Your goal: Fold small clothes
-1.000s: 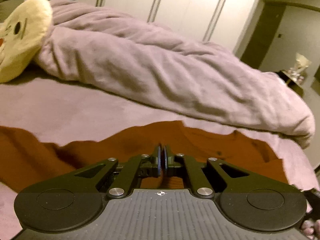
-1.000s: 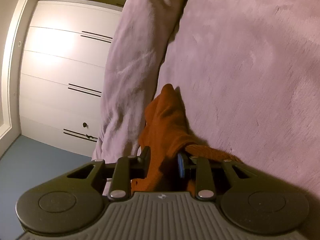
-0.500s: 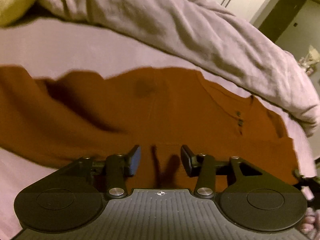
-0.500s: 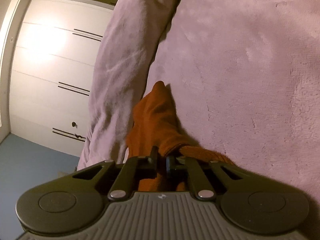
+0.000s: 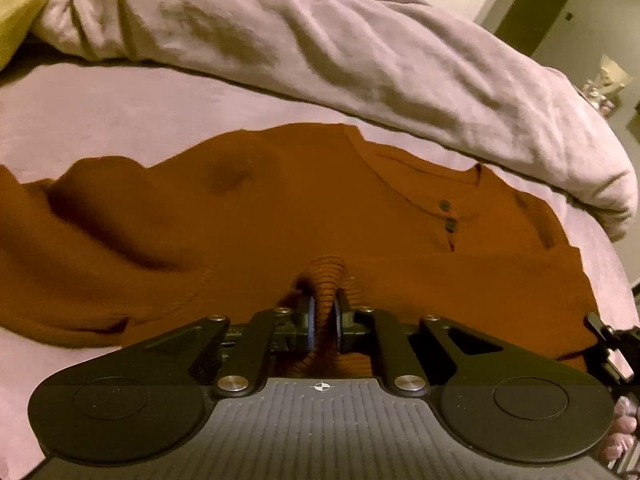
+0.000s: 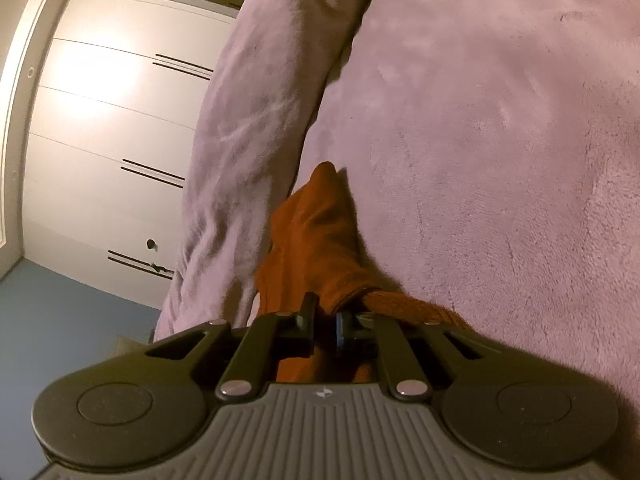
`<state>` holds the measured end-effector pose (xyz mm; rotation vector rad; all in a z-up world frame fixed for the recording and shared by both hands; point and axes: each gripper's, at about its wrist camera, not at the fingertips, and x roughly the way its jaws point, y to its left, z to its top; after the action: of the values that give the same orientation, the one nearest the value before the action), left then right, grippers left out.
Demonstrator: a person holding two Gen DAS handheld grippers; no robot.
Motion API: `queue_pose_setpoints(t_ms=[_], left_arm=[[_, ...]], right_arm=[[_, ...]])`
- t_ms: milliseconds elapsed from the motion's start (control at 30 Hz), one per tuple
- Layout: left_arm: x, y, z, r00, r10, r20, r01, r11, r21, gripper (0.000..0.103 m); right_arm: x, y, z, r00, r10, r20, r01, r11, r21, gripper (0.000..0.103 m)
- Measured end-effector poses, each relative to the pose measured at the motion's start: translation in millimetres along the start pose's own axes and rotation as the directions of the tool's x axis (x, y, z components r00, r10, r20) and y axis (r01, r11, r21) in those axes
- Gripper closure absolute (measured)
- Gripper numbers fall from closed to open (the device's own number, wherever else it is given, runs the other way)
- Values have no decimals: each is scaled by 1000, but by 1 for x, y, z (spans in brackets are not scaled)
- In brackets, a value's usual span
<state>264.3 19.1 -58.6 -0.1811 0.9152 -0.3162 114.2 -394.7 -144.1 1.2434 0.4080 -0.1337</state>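
Since the earlier frame, I had lowered my left gripper (image 5: 323, 320); its jaws, just closing, pinched the orange shirt (image 5: 248, 216), spread crosswise on the bed (image 5: 120, 104). From the right view, my right gripper (image 6: 325, 326) gripped the shirt's edge.

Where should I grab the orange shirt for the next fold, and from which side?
Take the orange shirt at its ribbed near hem, coming from the near side, angled down. The shirt lies flat on the bed, so only a pinched-up edge offers a grip. The left hand-held gripper has just closed on a ridge of that hem; the right hand-held gripper is shut on another ribbed edge.
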Motion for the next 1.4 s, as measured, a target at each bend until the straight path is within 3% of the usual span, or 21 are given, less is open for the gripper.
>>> queue_pose_setpoints(t_ms=[233, 400, 500, 567, 700, 767, 867, 933, 1067, 1133, 1200, 1267, 1400], left_arm=[[-5, -8, 5, 999, 35, 15, -36, 998, 59, 92], [-11, -7, 11, 999, 33, 36, -36, 997, 63, 92], [-15, -6, 14, 997, 46, 55, -50, 995, 81, 92], [-18, -3, 16, 996, 59, 72, -65, 994, 82, 92], [-22, 6, 17, 990, 104, 98, -112, 991, 70, 92], [-17, 12, 15, 989, 121, 80, -126, 990, 62, 92], [-2, 19, 6, 984, 174, 40, -177, 981, 74, 92], [7, 24, 0, 974, 224, 25, -226, 970, 88, 92], [-6, 29, -2, 976, 213, 46, -216, 975, 59, 91], [-19, 29, -3, 981, 181, 67, -184, 982, 45, 87], [-29, 28, -6, 984, 151, 92, -155, 987, 41, 68], [-30, 28, -10, 986, 134, 98, -138, 990, 32, 58], [-10, 36, -17, 988, 152, 35, -153, 988, 14, 58]], right_arm=[[1, 1, -1, 1000, -15, 14, 15, 1000, 1, 94], [6, 24, -8, 993, -117, 28, 120, 982, -144, 96], [11, 44, -16, 982, -184, 48, 190, 939, -285, 97], [14, 60, -24, 972, -223, 74, 234, 890, -392, 97], [15, 83, -46, 968, -220, 121, 249, 788, -563, 97], [16, 79, -50, 977, -192, 91, 210, 798, -564, 97], [23, 65, -51, 965, -253, 72, 251, 800, -545, 96], [24, 59, -49, 966, -252, 56, 242, 808, -537, 98], [12, 71, -45, 962, -272, 21, 240, 811, -534, 90], [-3, 80, -48, 965, -261, 19, 228, 801, -554, 89], [-15, 87, -54, 974, -224, 14, 192, 800, -569, 89], [-17, 96, -60, 979, -201, 36, 183, 787, -589, 89], [4, 99, -69, 978, -206, 38, 187, 779, -599, 89]])
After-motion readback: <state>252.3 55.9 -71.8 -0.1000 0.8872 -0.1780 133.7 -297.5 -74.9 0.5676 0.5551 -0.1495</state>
